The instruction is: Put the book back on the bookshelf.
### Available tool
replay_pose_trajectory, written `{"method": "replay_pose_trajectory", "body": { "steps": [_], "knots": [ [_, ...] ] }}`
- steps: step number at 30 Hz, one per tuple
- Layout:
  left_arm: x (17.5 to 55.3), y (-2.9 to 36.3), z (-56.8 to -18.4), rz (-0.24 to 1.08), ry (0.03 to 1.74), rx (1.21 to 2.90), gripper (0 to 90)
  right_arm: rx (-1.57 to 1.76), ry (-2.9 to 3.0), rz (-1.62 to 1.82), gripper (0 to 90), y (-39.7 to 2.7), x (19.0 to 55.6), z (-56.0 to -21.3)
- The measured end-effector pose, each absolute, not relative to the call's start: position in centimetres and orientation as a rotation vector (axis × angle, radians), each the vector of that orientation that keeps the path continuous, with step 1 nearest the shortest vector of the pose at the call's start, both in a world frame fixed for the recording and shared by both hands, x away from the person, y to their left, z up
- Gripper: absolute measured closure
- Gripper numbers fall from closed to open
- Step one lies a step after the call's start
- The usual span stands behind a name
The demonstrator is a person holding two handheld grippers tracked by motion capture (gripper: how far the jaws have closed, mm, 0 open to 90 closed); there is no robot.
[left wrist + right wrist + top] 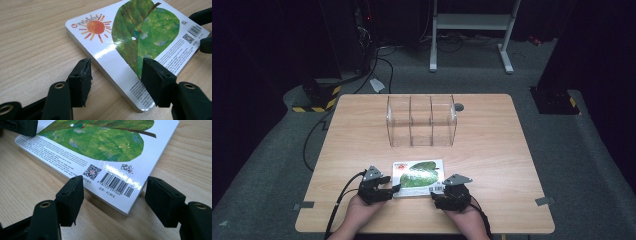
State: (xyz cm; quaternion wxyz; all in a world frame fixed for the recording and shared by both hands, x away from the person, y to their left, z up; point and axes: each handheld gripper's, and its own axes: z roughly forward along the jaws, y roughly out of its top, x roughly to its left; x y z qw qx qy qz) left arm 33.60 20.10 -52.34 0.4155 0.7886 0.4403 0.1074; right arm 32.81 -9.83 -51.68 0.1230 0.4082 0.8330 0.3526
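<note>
A thin board book (418, 177), back cover up with a green leaf, an orange sun and a barcode, lies flat near the table's front edge. My left gripper (390, 190) stands open at its near left corner. In the left gripper view the book (130, 37) has that corner between the jaws of the left gripper (117, 82); one jaw sits over the cover, the other beside the edge, clear of it. My right gripper (435, 197) is open at the near right corner. In the right gripper view the barcode corner of the book (100, 147) lies between the jaws of the right gripper (116, 200), untouched.
A clear plastic box (422, 121) with three compartments stands behind the book, mid-table. A small grey disc (459, 106) lies by its right end. The wooden table (492, 150) has bare room on both sides. Cables and a white stand (472, 30) are on the floor beyond.
</note>
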Motion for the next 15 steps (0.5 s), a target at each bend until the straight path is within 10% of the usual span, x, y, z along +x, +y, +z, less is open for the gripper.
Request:
{"method": "replay_pose_trajectory", "body": {
  "steps": [15],
  "knots": [
    [33.8,21.4,-52.4,0.324,1.166,1.927,37.4,1.175,2.480,1.015,27.2,-7.9,33.2,-51.6]
  ]
}}
